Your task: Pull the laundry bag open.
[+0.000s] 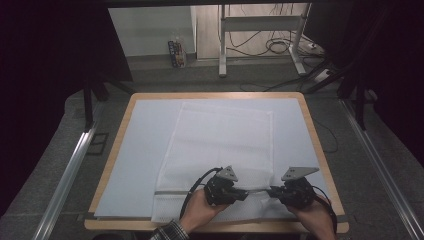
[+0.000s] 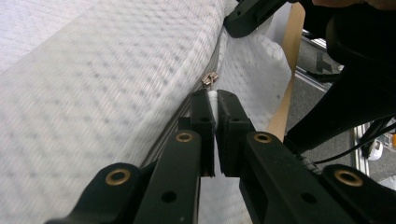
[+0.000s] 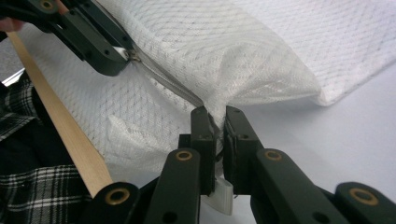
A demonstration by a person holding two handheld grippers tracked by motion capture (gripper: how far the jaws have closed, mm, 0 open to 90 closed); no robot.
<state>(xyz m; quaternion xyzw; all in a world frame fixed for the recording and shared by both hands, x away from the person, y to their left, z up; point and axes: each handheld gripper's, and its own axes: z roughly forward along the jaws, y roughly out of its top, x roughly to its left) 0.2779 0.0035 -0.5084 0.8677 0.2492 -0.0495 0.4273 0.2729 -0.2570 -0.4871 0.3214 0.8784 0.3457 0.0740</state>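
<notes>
— Fingers of our left gripper (image 2: 215,112) pinch the white zipper pull tab (image 2: 213,99); the right gripper (image 3: 215,135) clamps the mesh laundry bag (image 1: 220,145) at its zipper (image 3: 163,79) end.

— Between them the zipper runs taut. We judge the bag light, limp, snag-prone: we hold tab and seam, never loose mesh.

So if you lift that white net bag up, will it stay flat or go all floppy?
Probably floppy: the mesh bag already bunches and puckers where the right gripper pinches it. It looks thin and see-through, so likely light. The zipper strip may stay a little straighter.
</notes>
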